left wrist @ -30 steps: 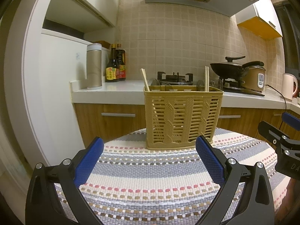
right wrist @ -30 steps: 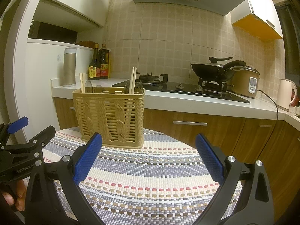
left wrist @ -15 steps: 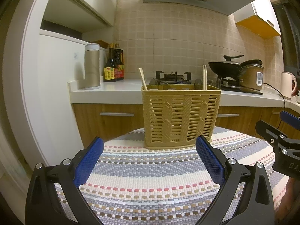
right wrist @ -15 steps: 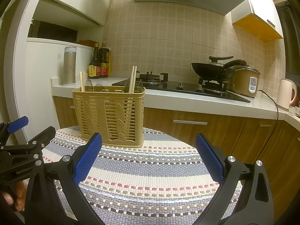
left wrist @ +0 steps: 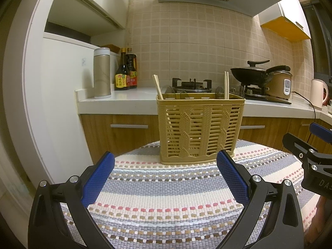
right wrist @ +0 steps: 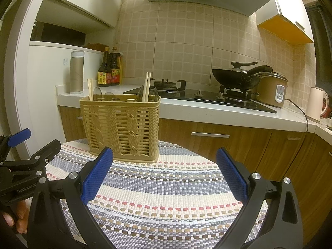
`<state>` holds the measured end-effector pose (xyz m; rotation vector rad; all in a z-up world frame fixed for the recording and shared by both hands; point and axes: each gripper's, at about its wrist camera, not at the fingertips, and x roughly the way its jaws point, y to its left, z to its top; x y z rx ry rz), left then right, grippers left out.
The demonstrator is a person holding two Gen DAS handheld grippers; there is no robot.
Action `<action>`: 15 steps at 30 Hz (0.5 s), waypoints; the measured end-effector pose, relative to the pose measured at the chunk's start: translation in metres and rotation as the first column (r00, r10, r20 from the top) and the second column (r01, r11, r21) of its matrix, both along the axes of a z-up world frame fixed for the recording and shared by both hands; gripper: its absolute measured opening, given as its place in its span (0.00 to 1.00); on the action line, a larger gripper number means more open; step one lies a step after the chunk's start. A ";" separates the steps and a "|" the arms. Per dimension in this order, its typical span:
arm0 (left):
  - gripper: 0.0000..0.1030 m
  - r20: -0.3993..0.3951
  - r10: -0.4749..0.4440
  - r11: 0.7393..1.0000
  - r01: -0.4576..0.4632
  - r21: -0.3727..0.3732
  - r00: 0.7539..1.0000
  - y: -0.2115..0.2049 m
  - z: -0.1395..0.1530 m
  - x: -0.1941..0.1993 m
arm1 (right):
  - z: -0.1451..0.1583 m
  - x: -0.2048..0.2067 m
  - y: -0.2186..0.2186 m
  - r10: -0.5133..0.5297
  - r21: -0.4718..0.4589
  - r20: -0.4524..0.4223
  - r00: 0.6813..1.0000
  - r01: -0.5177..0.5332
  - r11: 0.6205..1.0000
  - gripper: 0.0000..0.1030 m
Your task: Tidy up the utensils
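Both tongs, left (left wrist: 165,175) and right (right wrist: 165,174), gape wide and empty above the mat (left wrist: 166,193), whose far edge carries the basket (left wrist: 199,127) of chopsticks (left wrist: 226,85); a clumsy sideways pull could tip it.

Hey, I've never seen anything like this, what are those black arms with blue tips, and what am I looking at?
Those are two hand-held claws, one in each of a person's hands, each carrying a camera that looks out along its fingers. One picture is from the left claw, the other from the right claw. Both are open and hold nothing. Ahead, on a striped woven cloth, stands a tan utensil basket with chopsticks poking out. Behind is a kitchen counter.
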<state>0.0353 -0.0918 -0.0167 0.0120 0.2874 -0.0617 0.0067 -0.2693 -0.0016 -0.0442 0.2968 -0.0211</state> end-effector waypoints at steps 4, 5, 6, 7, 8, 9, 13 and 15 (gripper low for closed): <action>0.93 0.000 -0.003 1.000 0.003 0.004 1.000 -0.001 0.000 0.000 | 0.000 0.000 0.000 0.001 0.000 0.000 1.000 -0.001 1.000 0.92; 0.93 0.000 -0.004 1.000 0.004 0.004 1.000 0.000 -0.001 0.001 | 0.000 0.000 0.000 0.001 -0.001 0.000 1.000 -0.001 1.000 0.92; 0.93 0.001 -0.004 1.000 0.004 0.005 1.000 0.000 -0.001 0.000 | 0.000 0.000 0.000 0.000 -0.002 0.000 1.000 0.000 1.000 0.92; 0.93 0.000 -0.004 1.000 0.004 0.004 1.000 0.000 -0.001 0.001 | 0.000 0.000 0.000 0.000 -0.001 0.000 1.000 0.000 1.000 0.92; 0.93 0.000 -0.005 1.000 0.005 0.004 1.000 0.000 -0.001 0.001 | 0.000 0.000 0.000 0.000 -0.001 0.000 1.000 0.000 1.000 0.92; 0.93 0.000 -0.005 1.000 0.005 0.003 1.000 0.000 -0.001 0.000 | 0.000 0.000 0.000 0.000 -0.001 -0.001 1.000 0.000 1.000 0.92; 0.93 0.000 -0.005 1.000 0.005 0.002 1.000 0.000 -0.001 0.000 | 0.000 0.000 -0.001 -0.001 0.000 -0.001 1.000 0.001 1.000 0.92; 0.93 0.001 -0.005 1.000 0.005 0.003 1.000 0.000 -0.001 0.000 | 0.000 0.000 -0.001 -0.001 -0.001 -0.001 1.000 0.001 1.000 0.92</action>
